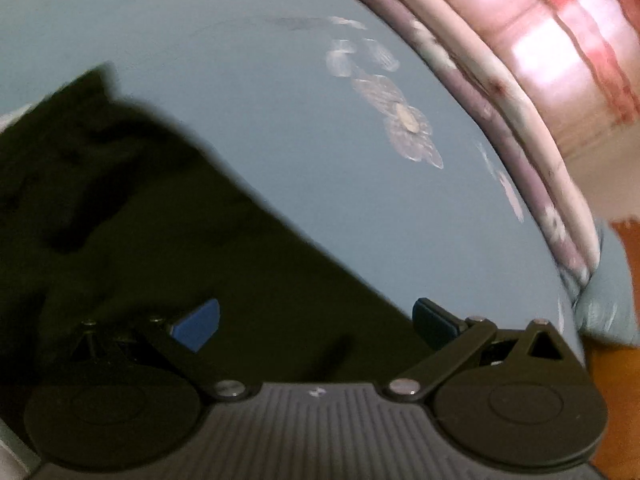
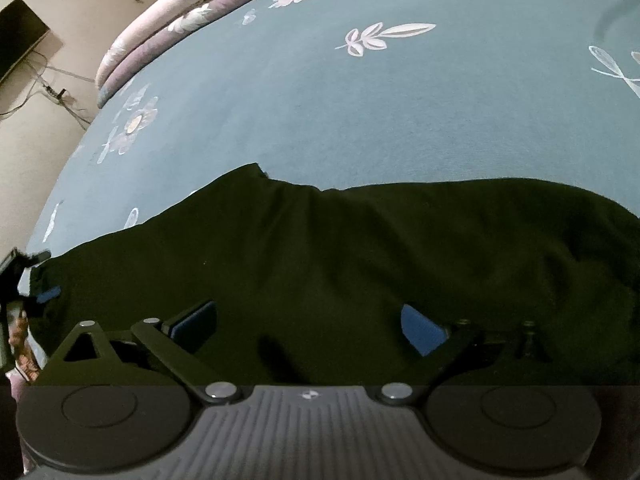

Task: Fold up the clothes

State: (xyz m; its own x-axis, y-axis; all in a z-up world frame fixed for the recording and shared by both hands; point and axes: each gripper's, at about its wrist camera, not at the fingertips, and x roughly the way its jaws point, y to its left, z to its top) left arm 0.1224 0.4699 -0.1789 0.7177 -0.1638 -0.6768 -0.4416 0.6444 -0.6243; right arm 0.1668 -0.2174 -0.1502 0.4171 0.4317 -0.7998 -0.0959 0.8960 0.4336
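A dark, nearly black soft cloth garment (image 2: 340,264) lies rumpled across the lower half of the right wrist view, on a blue-grey bedsheet printed with pale flowers (image 2: 360,112). The right gripper (image 2: 310,326) and left gripper (image 1: 316,324) both hover above it, fingers spread apart, holding nothing.

Garment (image 2: 360,264) lies on the bed (image 2: 360,120), spread across its near edge. Rolled bedding (image 2: 132,40) sits along the bed's far-left edge. Left gripper (image 2: 40,280) at the garment's left end; right gripper (image 2: 308,328) over its near middle.
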